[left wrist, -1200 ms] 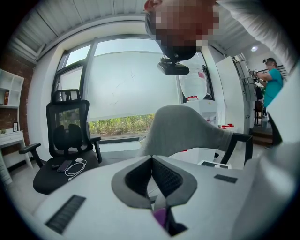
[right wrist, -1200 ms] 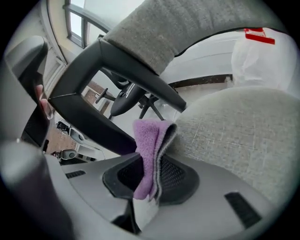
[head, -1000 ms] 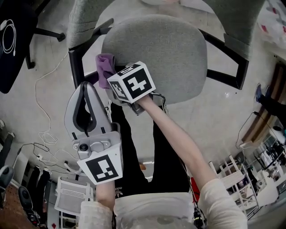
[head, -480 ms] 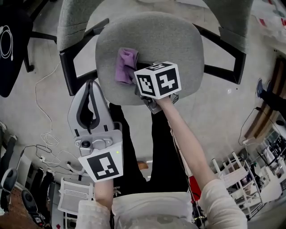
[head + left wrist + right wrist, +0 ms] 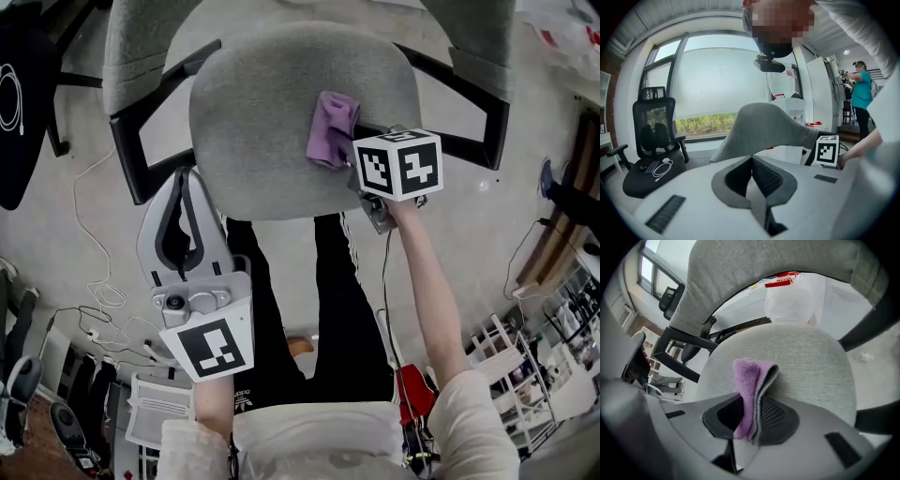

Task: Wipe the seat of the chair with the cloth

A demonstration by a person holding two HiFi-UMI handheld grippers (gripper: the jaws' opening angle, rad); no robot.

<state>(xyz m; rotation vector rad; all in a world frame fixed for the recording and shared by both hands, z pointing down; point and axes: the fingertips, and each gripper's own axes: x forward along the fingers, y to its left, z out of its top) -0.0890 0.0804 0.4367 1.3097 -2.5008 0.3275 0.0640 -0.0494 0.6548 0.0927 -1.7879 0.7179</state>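
Observation:
The grey fabric seat (image 5: 272,122) of an office chair fills the top of the head view. A purple cloth (image 5: 331,128) lies pressed on the seat's right part, pinched in my right gripper (image 5: 358,155), whose marker cube hides the jaws there. In the right gripper view the folded cloth (image 5: 749,394) stands clamped between the jaws over the seat (image 5: 806,362). My left gripper (image 5: 187,202) hangs below the seat's front left edge, shut with nothing between its jaws. Its own view looks sideways past the chair back (image 5: 764,126).
Black armrests (image 5: 141,155) flank the seat on both sides (image 5: 473,112). A white cable (image 5: 94,281) trails over the floor at the left. Another black chair (image 5: 654,145) stands by the window. The person's dark trouser legs (image 5: 281,319) are right under the seat's front edge.
My right gripper has dragged the purple cloth across the seat from its left edge to its right part. The left gripper has stayed almost where it was.

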